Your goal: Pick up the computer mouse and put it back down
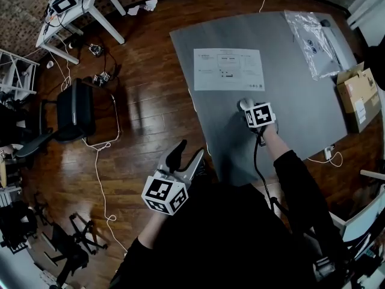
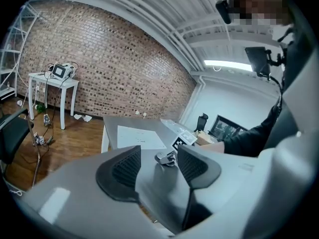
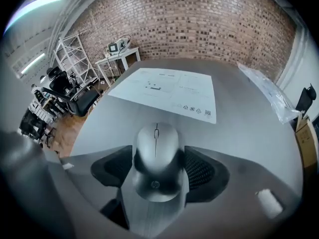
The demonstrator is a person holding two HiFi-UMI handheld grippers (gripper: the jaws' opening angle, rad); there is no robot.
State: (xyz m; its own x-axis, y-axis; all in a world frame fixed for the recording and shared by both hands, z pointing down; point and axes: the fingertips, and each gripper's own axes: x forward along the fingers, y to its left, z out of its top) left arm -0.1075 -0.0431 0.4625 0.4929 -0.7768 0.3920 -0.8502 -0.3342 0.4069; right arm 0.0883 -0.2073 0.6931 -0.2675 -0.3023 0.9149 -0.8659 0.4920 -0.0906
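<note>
Printed sheet [image 1: 228,69] on grey table [image 1: 301,116], plastic bag [image 1: 310,38], cardboard box [image 1: 360,95], probably a chair [image 1: 75,110]

Mouse [image 1: 243,103] mostly hidden under the right tool [image 1: 247,108]; print on sheet [image 1: 228,69] illegibly small.

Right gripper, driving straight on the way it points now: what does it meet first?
The right gripper would meet the computer mouse first: it lies between the open jaws, on the grey table. How much gap remains is unclear.
</note>
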